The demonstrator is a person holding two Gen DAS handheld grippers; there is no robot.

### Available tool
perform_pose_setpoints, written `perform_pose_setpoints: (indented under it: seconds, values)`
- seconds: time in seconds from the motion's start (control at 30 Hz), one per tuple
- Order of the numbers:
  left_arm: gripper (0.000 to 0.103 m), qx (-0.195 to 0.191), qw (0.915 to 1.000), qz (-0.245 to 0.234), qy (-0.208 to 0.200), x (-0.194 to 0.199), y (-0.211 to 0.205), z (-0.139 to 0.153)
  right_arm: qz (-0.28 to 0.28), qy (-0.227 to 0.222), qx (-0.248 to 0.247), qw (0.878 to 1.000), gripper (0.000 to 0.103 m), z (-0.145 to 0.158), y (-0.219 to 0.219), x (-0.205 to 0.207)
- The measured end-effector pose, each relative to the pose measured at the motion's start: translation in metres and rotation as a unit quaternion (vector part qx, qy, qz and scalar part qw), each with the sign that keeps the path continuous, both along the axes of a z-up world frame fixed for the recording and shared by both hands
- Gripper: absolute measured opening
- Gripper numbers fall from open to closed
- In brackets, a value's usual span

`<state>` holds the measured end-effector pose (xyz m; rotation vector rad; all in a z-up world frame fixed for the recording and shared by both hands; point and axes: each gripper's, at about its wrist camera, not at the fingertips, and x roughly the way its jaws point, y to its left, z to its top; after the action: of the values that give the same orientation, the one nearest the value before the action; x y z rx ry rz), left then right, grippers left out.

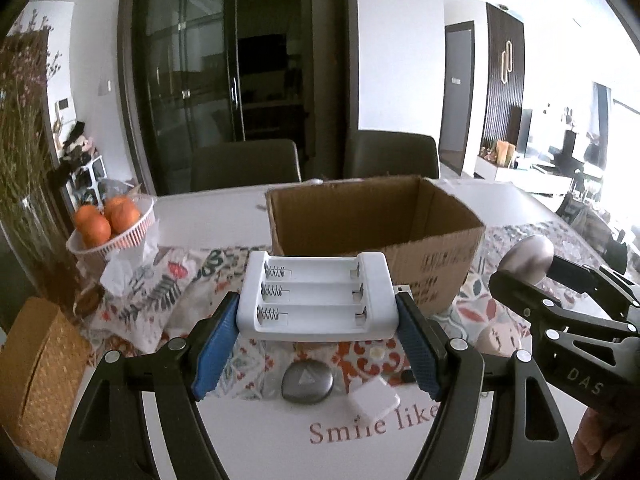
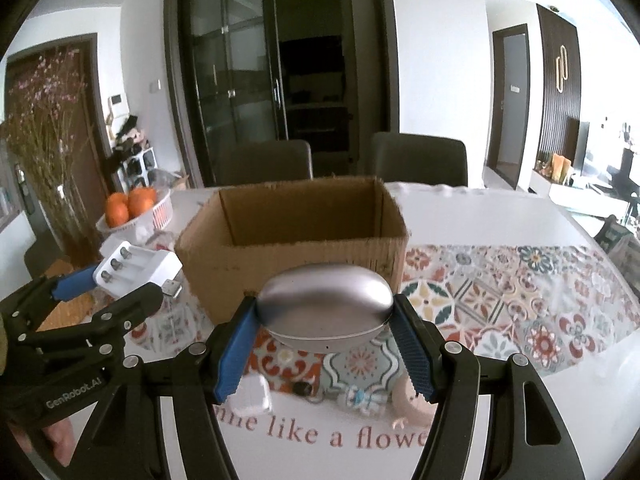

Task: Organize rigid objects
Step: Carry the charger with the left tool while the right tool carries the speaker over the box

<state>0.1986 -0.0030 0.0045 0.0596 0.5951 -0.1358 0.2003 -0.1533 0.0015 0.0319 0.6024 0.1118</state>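
Battery holder [image 1: 316, 296]: white, with silver springs. Egg-shaped case [image 2: 324, 304]: brushed silver-grey, with a paler band around its lower rim. Gripper pads [image 1: 218, 344]: blue, on black frames. Cardboard box [image 1: 372, 216]: plain brown, with dark print on its front wall. Tablecloth [image 2: 500, 292]: white, with a band of red, orange, teal and yellow tile pattern and dark red lettering at the near edge. Oranges [image 1: 106, 216]: orange, in a white basket [image 1: 132, 236]. Flat pebble-shaped item [image 1: 306, 382]: grey. Woven box [image 1: 36, 368] at the left edge: tan.

One cardboard box [image 1: 372, 220], three oranges [image 1: 106, 220], one white battery holder [image 1: 316, 296], two chairs [image 1: 246, 164], one silver case [image 2: 324, 300].
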Motion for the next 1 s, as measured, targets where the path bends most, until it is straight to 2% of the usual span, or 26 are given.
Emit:
perform_pose_setpoints:
  seconds: [0.47,0.67,1.0]
  values:
    - [0.075,0.008,0.9997,-0.014,-0.018,0.024,0.0,0.027,0.002,-0.04,-0.011,0.999,0.067,0.035,0.003,0.021]
    - [0.075,0.014,0.9996,-0.017,-0.021,0.044,0.0,0.036,0.005,-0.043,-0.013,0.999,0.067,0.043,0.003,0.039]
    - [0.075,0.013,0.9996,-0.024,0.001,0.078,-0.003,0.037,0.011,-0.027,-0.014,0.999,0.067,0.045,0.003,0.073]
